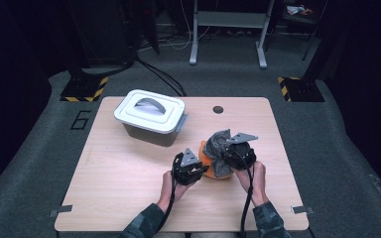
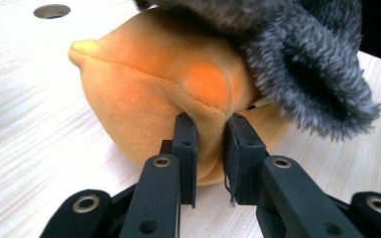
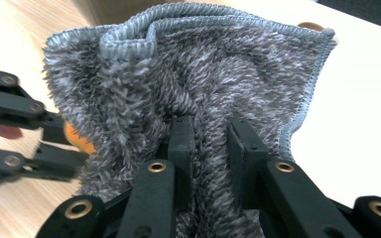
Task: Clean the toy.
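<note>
An orange plush toy [image 2: 149, 94] lies on the wooden table [image 1: 129, 188], half covered by a fluffy grey cloth [image 3: 203, 74]. My left gripper [image 2: 209, 124] is shut on a fold of the orange plush toy at its near side. My right gripper [image 3: 209, 126] is shut on a bunch of the grey cloth, which stands up in front of its jaws. In the high view the left gripper [image 1: 198, 163] sits left of the orange plush toy [image 1: 208, 161] and the right gripper [image 1: 230, 153] rests over the grey cloth [image 1: 218, 144].
A grey box with a white lid and handle [image 1: 151, 115] stands at the table's back left. A round hole [image 1: 218, 109] lies in the tabletop at the back. Table legs [image 1: 228, 29] and cables are on the floor beyond.
</note>
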